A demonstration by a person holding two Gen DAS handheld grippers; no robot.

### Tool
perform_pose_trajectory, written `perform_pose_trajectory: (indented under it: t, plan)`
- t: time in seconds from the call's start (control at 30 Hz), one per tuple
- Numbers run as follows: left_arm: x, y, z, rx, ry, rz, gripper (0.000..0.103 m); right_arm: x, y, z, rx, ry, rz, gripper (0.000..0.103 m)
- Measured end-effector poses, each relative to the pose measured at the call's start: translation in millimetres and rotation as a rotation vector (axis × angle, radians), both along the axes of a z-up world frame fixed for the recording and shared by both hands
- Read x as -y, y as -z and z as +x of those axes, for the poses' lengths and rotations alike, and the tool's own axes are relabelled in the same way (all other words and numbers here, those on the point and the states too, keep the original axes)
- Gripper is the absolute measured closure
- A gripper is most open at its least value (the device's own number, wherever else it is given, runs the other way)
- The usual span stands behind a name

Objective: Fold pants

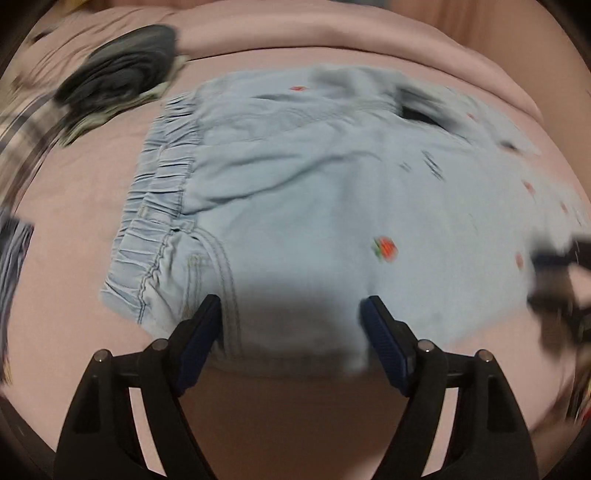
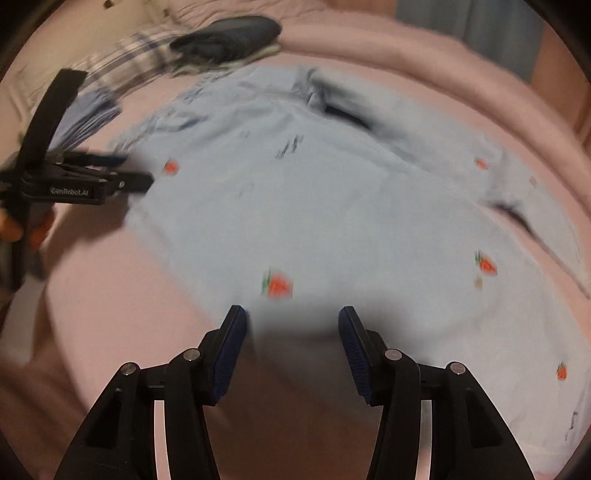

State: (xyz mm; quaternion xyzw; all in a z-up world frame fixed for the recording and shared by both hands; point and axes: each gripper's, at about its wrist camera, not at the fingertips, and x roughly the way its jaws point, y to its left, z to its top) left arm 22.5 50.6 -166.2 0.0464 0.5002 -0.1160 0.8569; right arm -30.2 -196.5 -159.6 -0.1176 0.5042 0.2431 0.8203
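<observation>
Light blue pants (image 1: 303,192) with small red strawberry prints lie spread on a pink bed sheet (image 1: 74,206). The gathered elastic waistband (image 1: 159,206) is at the left. My left gripper (image 1: 291,306) is open, its jaws wide apart over the near hem edge by the waistband side. In the right wrist view the pants (image 2: 332,206) fill the middle. My right gripper (image 2: 291,317) is open at the near edge of the cloth, just below a strawberry (image 2: 279,284). The left gripper (image 2: 110,177) shows from the side at the left edge of the pants. Both views are blurred.
A folded dark grey garment (image 1: 122,77) lies at the far left on the bed, also in the right wrist view (image 2: 229,37). Plaid fabric (image 2: 140,55) and a striped blue cloth (image 2: 88,110) lie beside it. The pink sheet rises in a ridge (image 1: 332,29) behind the pants.
</observation>
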Motion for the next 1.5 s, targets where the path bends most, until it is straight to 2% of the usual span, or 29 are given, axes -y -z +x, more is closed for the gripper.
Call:
perform_pose_trajectory:
  t: [0.07, 0.13, 0.27, 0.37, 0.47, 0.53, 0.6, 0.67, 0.73, 0.8, 0.87, 0.9, 0.93, 0.97, 1.0, 1.03, 1.07, 1.1, 1.17, 1.2, 1.27, 1.33, 1.4, 1.43, 1.47, 1.5]
  plan:
    - [-15.9, -8.8, 5.3, -0.019, 0.009, -0.084, 0.025, 9.8, -4.8, 3.3, -0.051, -0.009, 0.026, 0.050]
    - [-32.5, -19.2, 24.1, -0.008, -0.034, -0.125, 0.025, 15.0, -17.2, 18.7, -0.033, -0.005, 0.029, 0.050]
    - [-49.3, -36.3, 84.5, 0.071, -0.084, -0.127, 0.025, 20.7, -43.3, 80.0, 0.085, 0.007, 0.075, 0.049]
    - [-57.4, -36.9, 136.2, 0.058, -0.097, -0.121, 0.025, 18.8, -55.5, 139.4, 0.136, 0.023, 0.111, 0.046]
    - [-68.0, -37.2, 188.4, 0.060, -0.090, -0.081, 0.025, 5.1, -59.0, 195.4, 0.162, -0.007, 0.059, 0.045]
    - [-74.7, -32.2, 220.1, 0.021, -0.083, -0.130, 0.025, -4.6, -55.2, 230.3, 0.167, -0.027, 0.011, 0.045]
    - [-82.2, -27.7, 241.0, -0.001, -0.079, -0.159, 0.025, -6.8, -49.2, 259.9, 0.138, -0.026, -0.004, 0.045]
    - [-79.2, -20.8, 256.3, -0.027, -0.040, -0.151, 0.024, -8.0, -41.5, 283.2, 0.111, -0.046, 0.002, 0.045]
    - [-75.6, -9.3, 270.0, -0.071, 0.022, -0.121, 0.022, -13.6, -31.3, 300.1, 0.075, -0.086, 0.002, 0.039]
    - [-72.2, 0.0, 278.5, -0.126, 0.069, -0.100, 0.018, -16.9, -18.3, 310.0, 0.015, -0.138, -0.009, 0.026]
    - [-69.9, 6.1, 287.4, -0.133, 0.094, -0.052, 0.017, -23.3, 1.8, 320.4, -0.057, -0.172, -0.069, 0.025]
    - [-68.7, 5.7, 284.3, -0.146, 0.094, -0.054, 0.018, -23.6, 9.2, 319.9, -0.072, -0.181, -0.078, 0.024]
    - [-67.9, 5.2, 285.7, -0.142, 0.094, -0.054, 0.027, -24.5, 9.1, 319.9, -0.064, -0.189, -0.078, 0.025]
    - [-65.8, 3.7, 286.1, -0.131, 0.104, -0.046, 0.034, -25.8, 7.9, 317.1, -0.061, -0.193, -0.085, 0.034]
    - [-64.4, 2.1, 286.0, -0.121, 0.109, -0.046, 0.049, -28.1, 6.1, 313.5, -0.059, -0.201, -0.086, 0.058]
    - [-63.6, 1.1, 288.0, -0.118, 0.111, -0.068, 0.063, -32.5, 1.9, 307.0, -0.043, -0.229, -0.088, 0.072]
    - [-62.3, -0.8, 289.9, -0.119, 0.110, -0.093, 0.069, -37.0, -0.9, 303.1, -0.021, -0.244, -0.105, 0.088]
    - [-59.6, -2.9, 290.7, -0.115, 0.108, -0.092, 0.074, -42.8, -3.7, 301.9, -0.006, -0.257, -0.122, 0.092]
    - [-53.0, -6.4, 294.6, -0.096, 0.099, -0.067, 0.078, -52.0, -6.5, 301.9, 0.024, -0.274, -0.163, 0.093]
    - [-51.0, -8.6, 295.0, -0.078, 0.092, -0.063, 0.080, -54.0, -9.4, 302.4, 0.049, -0.261, -0.174, 0.094]
    - [-53.7, -10.4, 302.2, -0.067, 0.054, -0.059, 0.085, -54.1, -17.3, 311.6, 0.075, -0.190, -0.133, 0.094]
    - [-58.5, -5.9, 307.0, -0.091, 0.019, -0.092, 0.076, -55.5, -9.7, 315.3, 0.051, -0.152, -0.140, 0.094]
    - [-55.1, -10.8, 303.5, -0.073, 0.039, -0.082, 0.075, -60.3, -0.6, 311.4, 0.043, -0.163, -0.180, 0.093]
    - [-53.3, -15.0, 302.7, -0.061, 0.050, -0.072, 0.066, -60.8, -3.0, 307.5, 0.051, -0.168, -0.172, 0.092]
    - [-50.9, -20.2, 300.6, -0.054, 0.066, -0.072, 0.055, -59.0, -7.4, 305.7, 0.053, -0.171, -0.150, 0.086]
    - [-51.6, -23.1, 301.0, -0.049, 0.075, -0.078, 0.028, -55.1, -13.1, 304.4, 0.050, -0.172, -0.115, 0.073]
